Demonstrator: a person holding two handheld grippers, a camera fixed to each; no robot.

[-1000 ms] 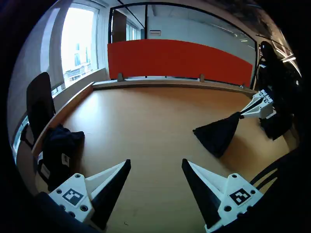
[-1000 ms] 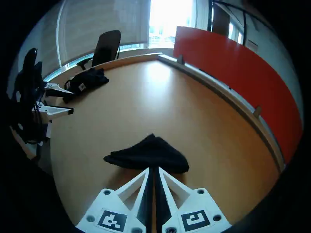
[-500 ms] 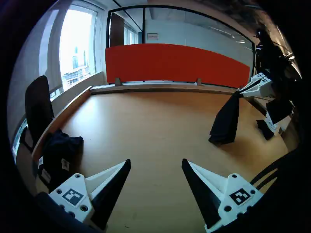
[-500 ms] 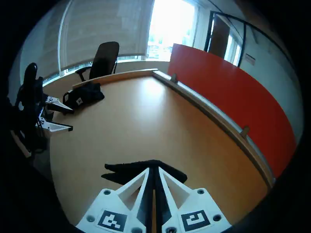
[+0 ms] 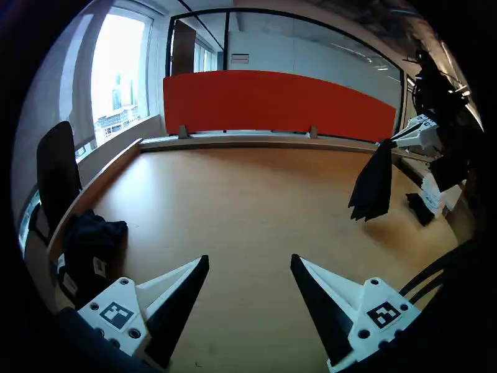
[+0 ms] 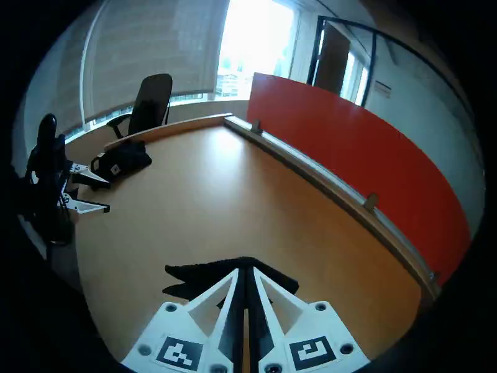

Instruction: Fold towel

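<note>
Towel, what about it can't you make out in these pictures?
Right gripper view: most of the towel is hidden beneath the right gripper.
Left gripper view: the hanging towel is too dark and small to show its corners or folds.
Left gripper view: the black bundle at far left is too dark to identify.

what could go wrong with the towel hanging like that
The towel hangs bunched from one pinch in the right gripper, so it might slip out or land crumpled on the table. The left gripper is open and well away, so finding a second corner in those folds could be hard.
</note>
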